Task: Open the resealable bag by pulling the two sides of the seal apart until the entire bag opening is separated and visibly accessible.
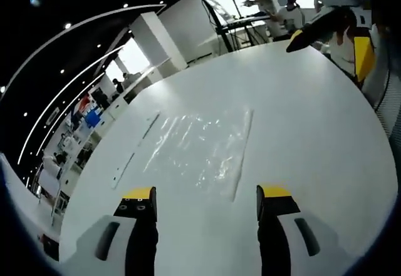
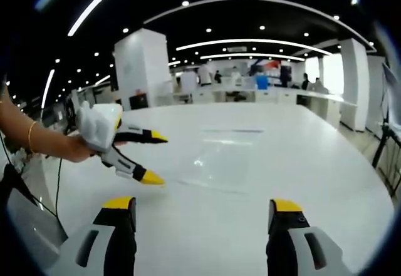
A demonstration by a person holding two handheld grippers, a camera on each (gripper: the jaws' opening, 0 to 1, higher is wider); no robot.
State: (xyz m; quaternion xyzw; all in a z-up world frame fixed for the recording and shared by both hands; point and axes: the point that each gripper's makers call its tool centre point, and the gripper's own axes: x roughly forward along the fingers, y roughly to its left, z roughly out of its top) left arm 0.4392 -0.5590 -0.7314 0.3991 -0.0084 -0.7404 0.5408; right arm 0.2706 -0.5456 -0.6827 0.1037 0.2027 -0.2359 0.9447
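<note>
A clear resealable bag (image 1: 199,146) lies flat on the white table (image 1: 313,138), just beyond my left gripper (image 1: 207,193), whose yellow-tipped jaws stand wide apart with nothing between them. One long edge of the bag (image 1: 243,154) runs toward the right jaw. My right gripper (image 1: 329,46) hovers open over the far right of the table. In the right gripper view the bag (image 2: 219,157) lies ahead of my right gripper (image 2: 202,204), which is open and holds nothing. The left gripper (image 2: 156,158), held by a hand (image 2: 66,146), hangs open beside the bag's left edge.
Two thin pale strips (image 1: 135,148) lie on the table left of the bag. Beyond the table's far edge stand people (image 1: 276,7) at a dark frame. A white pillar (image 2: 144,66) and long counters (image 2: 250,94) fill the hall behind.
</note>
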